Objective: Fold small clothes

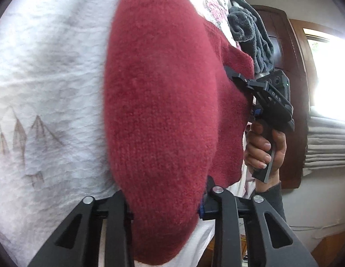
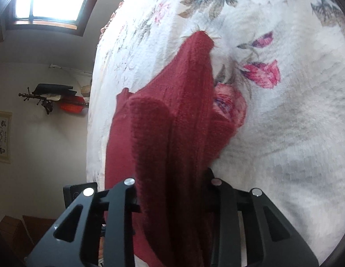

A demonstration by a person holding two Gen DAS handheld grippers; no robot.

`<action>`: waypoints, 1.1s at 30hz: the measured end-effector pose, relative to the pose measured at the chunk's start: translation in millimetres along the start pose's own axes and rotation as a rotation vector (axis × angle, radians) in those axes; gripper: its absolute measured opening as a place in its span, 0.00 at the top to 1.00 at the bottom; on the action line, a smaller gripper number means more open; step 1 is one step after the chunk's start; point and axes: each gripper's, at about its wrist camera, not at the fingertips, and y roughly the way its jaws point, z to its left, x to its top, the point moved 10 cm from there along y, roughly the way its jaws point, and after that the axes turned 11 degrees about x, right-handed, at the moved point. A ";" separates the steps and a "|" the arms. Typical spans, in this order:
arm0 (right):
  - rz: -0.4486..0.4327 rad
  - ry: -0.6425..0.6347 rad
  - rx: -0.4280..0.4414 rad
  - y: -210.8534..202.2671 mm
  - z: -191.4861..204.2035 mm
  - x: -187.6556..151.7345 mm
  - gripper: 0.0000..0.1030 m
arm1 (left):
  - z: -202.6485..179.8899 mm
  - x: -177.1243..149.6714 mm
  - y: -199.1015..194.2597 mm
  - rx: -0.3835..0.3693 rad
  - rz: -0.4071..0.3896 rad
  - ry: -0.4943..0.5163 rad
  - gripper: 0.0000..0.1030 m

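Through the left wrist camera, a dark red knitted garment (image 1: pixel 159 115) fills the middle of the picture, bulging up between the two black fingers of the left gripper (image 1: pixel 165 202). The jaws are clamped on its near edge, the wool swelling out between them. Behind it lies a white bedspread (image 1: pixel 50 71) with faint brown mountain-like marks at the left. To the right, the right gripper (image 1: pixel 237 76) reaches into the far side of the same red knit, its tips buried in the cloth; a hand (image 1: pixel 264 149) in a dark sleeve wraps round its handle. Just above that gripper sits a grey fluffy cloth (image 1: pixel 250 33) at the edge of the bed. Further right are a dark wooden frame and a bright window (image 1: pixel 328 71), with stacked pale folded fabric (image 1: pixel 328 142) below it.

Through the right wrist camera, the red garment (image 2: pixel 172 133) runs up from between the right gripper's fingers (image 2: pixel 170 191) in a long hanging fold, its far tip resting on the bedspread (image 2: pixel 283 133), here white with pink roses and grey-green leaves. The jaws are closed on the knit, which covers the gap between them completely. At the left, beyond the bed's edge, there is a pale wall with a shelf (image 2: pixel 52 98) holding dark and red things, a framed picture (image 2: pixel 2 136) lower left, and a window (image 2: pixel 52 0) at top left.
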 end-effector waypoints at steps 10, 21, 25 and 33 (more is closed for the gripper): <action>-0.034 -0.039 0.046 -11.6 46.8 -9.2 0.74 | -22.8 -4.6 -46.1 0.029 -0.071 0.076 0.76; 0.000 -0.092 0.172 10.6 135.0 -70.7 0.74 | -14.0 -67.4 -140.8 0.052 -0.159 0.122 0.76; 0.051 -0.101 0.218 37.9 161.2 -117.2 0.74 | 15.4 -114.8 -170.3 0.081 -0.190 0.100 0.76; 0.216 -0.087 0.166 117.3 151.9 -221.6 0.74 | 106.2 -206.9 -159.9 0.146 -0.189 -0.002 0.75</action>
